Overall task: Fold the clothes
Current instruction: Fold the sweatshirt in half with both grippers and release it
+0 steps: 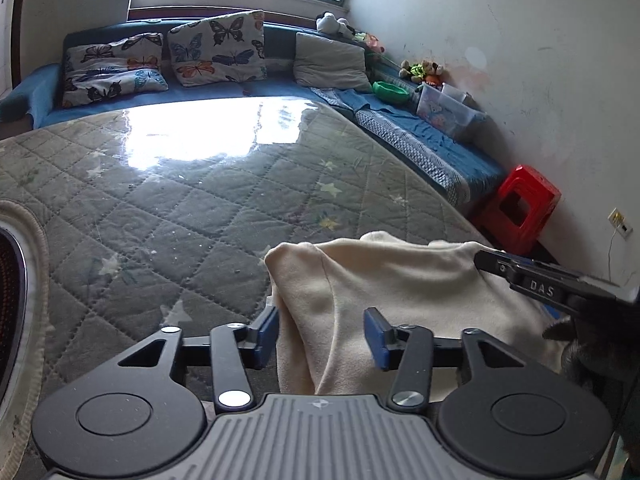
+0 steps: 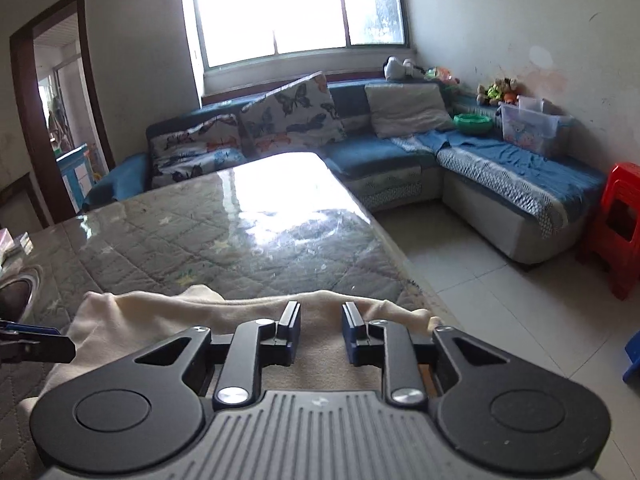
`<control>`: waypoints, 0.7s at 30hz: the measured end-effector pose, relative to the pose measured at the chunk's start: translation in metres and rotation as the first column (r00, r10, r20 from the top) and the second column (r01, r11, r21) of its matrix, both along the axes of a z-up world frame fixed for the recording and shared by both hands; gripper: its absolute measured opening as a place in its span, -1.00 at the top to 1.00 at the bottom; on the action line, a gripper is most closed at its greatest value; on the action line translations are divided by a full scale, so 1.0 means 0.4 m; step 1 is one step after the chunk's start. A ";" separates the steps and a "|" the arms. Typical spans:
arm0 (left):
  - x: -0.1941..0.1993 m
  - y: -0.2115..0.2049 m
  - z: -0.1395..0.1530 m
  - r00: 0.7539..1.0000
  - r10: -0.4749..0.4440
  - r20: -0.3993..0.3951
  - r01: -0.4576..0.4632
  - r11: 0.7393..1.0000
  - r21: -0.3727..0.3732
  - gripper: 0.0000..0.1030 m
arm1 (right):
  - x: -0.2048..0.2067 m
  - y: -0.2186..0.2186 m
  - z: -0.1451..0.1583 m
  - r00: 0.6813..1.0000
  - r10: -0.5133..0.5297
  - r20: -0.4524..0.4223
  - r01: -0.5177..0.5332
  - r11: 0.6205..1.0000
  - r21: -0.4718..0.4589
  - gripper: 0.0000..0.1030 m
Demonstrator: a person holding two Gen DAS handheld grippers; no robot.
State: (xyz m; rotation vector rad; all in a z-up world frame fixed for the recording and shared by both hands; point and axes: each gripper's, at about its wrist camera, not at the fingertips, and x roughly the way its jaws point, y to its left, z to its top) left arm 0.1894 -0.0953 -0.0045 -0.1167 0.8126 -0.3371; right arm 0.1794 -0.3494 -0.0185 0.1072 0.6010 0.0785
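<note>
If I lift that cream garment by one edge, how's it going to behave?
The cream garment looks floppy: it lies in soft folds and rumples, so it would likely drape and sag. It seems thin and light. The table cover is glossy, so a push may slide it rather than bunch it.

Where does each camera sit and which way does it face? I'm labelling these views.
Left wrist: behind the open left claw, facing the sofa; the right claw shows at right.
Right wrist: behind the open right claw, facing the window; the left claw shows at left.
Shared: cream garment on the quilted table, sofa, red stool.
</note>
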 end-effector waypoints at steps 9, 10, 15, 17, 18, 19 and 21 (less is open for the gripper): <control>-0.003 -0.011 -0.016 1.000 -0.012 0.018 0.012 0.999 0.042 -0.24 | 0.011 0.056 0.010 0.997 0.070 0.010 -0.070 0.997 -0.030 0.32; -0.002 -0.013 -0.019 1.000 -0.013 0.017 0.012 0.999 0.049 -0.24 | 0.012 0.070 0.008 0.996 0.087 0.007 -0.086 0.996 -0.038 0.32; -0.008 -0.018 -0.023 0.999 -0.014 0.029 0.011 0.996 0.088 -0.31 | 0.045 0.128 -0.026 0.994 0.105 -0.019 -0.106 0.991 -0.083 0.28; -0.017 -0.018 -0.019 0.999 -0.021 0.049 0.016 0.995 0.101 -0.36 | 0.033 0.127 -0.010 0.994 0.106 -0.009 -0.106 0.992 -0.066 0.28; -0.022 -0.019 -0.017 0.998 -0.027 0.059 0.021 0.994 0.108 -0.38 | 0.020 0.124 0.000 0.994 0.111 0.000 -0.111 0.992 -0.059 0.28; -0.027 -0.022 -0.017 0.997 -0.034 0.067 0.026 0.993 0.116 -0.41 | 0.003 0.122 0.010 0.993 0.118 0.008 -0.118 0.991 -0.058 0.28; -0.033 -0.028 -0.020 0.997 -0.040 0.071 0.031 0.991 0.130 -0.44 | -0.031 0.122 0.017 0.991 0.131 0.014 -0.130 0.989 -0.073 0.26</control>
